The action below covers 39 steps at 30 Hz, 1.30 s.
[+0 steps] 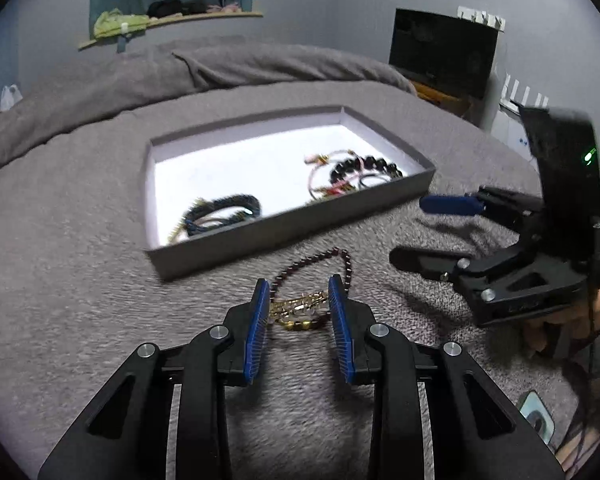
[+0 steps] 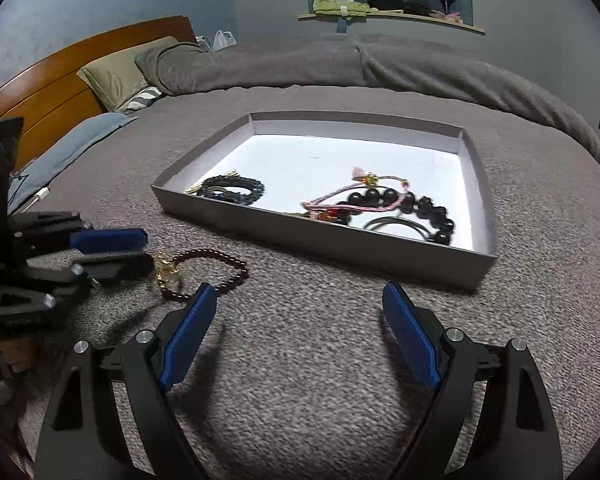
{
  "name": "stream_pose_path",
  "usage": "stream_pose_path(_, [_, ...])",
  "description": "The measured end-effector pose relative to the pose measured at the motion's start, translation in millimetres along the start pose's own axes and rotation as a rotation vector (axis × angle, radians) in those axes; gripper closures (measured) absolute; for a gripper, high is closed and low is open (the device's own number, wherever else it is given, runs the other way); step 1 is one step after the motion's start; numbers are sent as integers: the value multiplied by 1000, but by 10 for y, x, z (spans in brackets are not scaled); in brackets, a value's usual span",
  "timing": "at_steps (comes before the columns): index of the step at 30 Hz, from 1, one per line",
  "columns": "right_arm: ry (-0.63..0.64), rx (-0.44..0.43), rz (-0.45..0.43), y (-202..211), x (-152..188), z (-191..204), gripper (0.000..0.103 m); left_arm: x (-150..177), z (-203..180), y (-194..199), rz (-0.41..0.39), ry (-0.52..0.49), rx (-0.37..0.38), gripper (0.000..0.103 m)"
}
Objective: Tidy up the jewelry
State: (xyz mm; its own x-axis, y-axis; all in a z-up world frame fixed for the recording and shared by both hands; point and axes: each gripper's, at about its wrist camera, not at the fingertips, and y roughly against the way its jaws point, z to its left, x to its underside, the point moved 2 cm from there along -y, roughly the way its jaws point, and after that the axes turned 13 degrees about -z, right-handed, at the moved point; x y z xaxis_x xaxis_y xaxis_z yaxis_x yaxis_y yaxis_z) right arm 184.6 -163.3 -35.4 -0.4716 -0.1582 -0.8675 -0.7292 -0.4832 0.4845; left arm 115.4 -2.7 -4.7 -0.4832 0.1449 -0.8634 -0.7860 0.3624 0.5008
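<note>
A grey shallow box point(image 1: 300, 222) point(image 2: 340, 236) with a white floor lies on the bed. In it lie a dark blue bracelet point(image 1: 224, 212) point(image 2: 236, 190), a black bead bracelet point(image 1: 364, 166) point(image 2: 420, 208) and a pink cord bracelet point(image 1: 324, 176) point(image 2: 340, 198). In front of the box a dark red bead bracelet point(image 1: 332, 258) point(image 2: 216, 264) and a gold bracelet point(image 1: 300, 304) point(image 2: 166, 270) lie on the blanket. My left gripper point(image 1: 299, 286) point(image 2: 140, 248) is open, its fingers either side of the gold bracelet. My right gripper point(image 2: 296, 294) point(image 1: 412, 232) is open and empty over bare blanket.
The grey blanket point(image 2: 300, 360) covers the bed. Pillows point(image 2: 116, 76) and a wooden headboard point(image 2: 52, 80) are at the far left. A dark screen point(image 1: 444, 52) stands right of the bed. A shelf point(image 1: 172, 20) with clothes hangs on the wall.
</note>
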Motion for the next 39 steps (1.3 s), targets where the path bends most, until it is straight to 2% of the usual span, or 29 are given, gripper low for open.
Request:
stream_pose_path(1, [2, -4, 4, -17, -4, 21, 19, -8, 19, 29, -3, -4, -6, 78])
stream_pose_path(2, [3, -6, 6, -32, -6, 35, 19, -10, 54, 57, 0, -8, -18, 78])
stream_pose_path(3, [2, -10, 8, -52, -13, 52, 19, -4, 100, 76, 2, -7, -36, 84])
stream_pose_path(8, [5, -28, 32, -180, -43, 134, 19, 135, 299, 7, 69, 30, -67, 84])
stream_pose_path(12, [13, -42, 53, -283, -69, 217, 19, 222, 333, -13, 85, 44, -53, 65])
stream_pose_path(14, [19, -52, 70, -341, -74, 259, 19, 239, 319, 14, 82, 47, -18, 60])
stream_pose_path(15, [24, -57, 84, -384, -72, 280, 19, 250, 307, 28, 82, 48, 1, 46])
stream_pose_path(16, [26, -60, 92, -412, -68, 292, 19, 262, 283, 54, 74, 40, 18, 37])
stream_pose_path(19, [38, -72, 129, -520, -44, 336, 19, 289, 198, 71, 70, 6, 43, 37])
stream_pose_path(20, [42, -73, 141, -547, -34, 342, 23, 297, 171, 59, 74, -4, 43, 37])
stream_pose_path(23, [37, -59, 154, -580, -12, 320, 47, 333, 110, -39, 99, -28, 34, 37])
stream_pose_path(26, [26, -62, 152, -575, -6, 299, 62, 360, 100, -130, 120, -28, 17, 37])
stream_pose_path(30, [42, -84, 145, -551, 2, 340, 91, 378, 103, -181, 131, -23, 1, 50])
stream_pose_path(32, [59, -92, 128, -504, -3, 377, 94, 374, 94, -172, 128, -29, -7, 50])
stream_pose_path(39, [51, -102, 63, -350, -82, 367, 95, 303, 89, -61, 85, -45, -29, 50])
